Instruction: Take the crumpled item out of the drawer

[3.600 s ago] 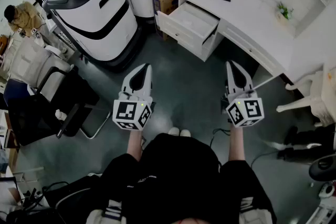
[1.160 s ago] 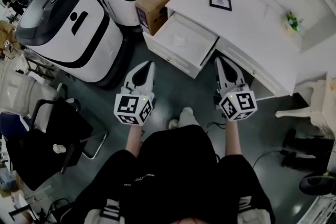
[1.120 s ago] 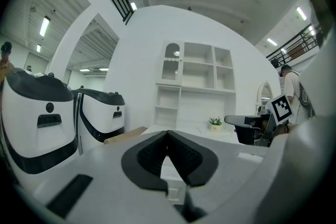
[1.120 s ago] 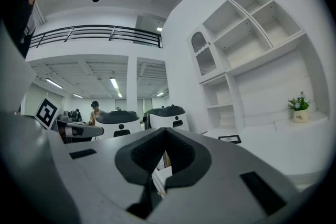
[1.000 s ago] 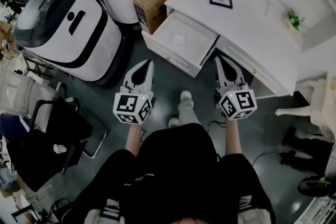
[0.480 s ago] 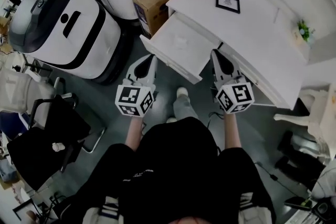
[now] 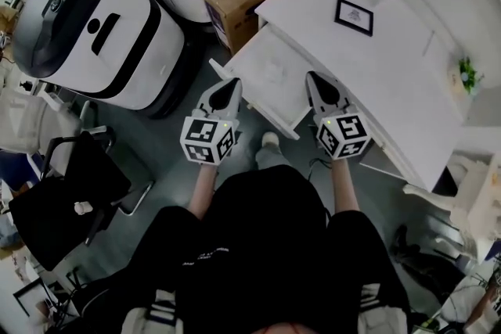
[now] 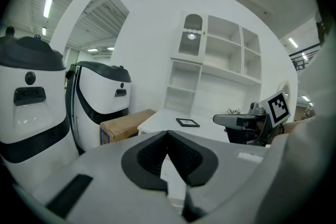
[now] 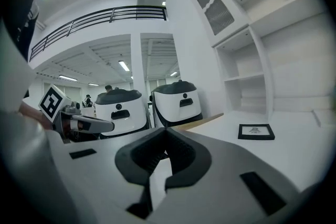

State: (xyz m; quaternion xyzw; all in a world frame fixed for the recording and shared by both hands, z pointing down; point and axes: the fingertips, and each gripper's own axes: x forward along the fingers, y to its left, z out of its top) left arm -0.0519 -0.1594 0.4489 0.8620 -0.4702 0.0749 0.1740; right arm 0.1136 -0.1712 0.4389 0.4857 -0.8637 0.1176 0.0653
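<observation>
Black short-sleeved shirt — white stripes, white shoe

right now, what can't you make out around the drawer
- Crumpled item: head view, a pale smudge in the white drawer; too small to identify.
- Drawer interior: in both gripper views, blocked by the left gripper and right gripper themselves.
- Picture frame: print too small in every view.

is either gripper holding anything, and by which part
Nothing is held. Left gripper and right gripper both have jaws together, empty; the crumpled item lies untouched in the open drawer.
</observation>
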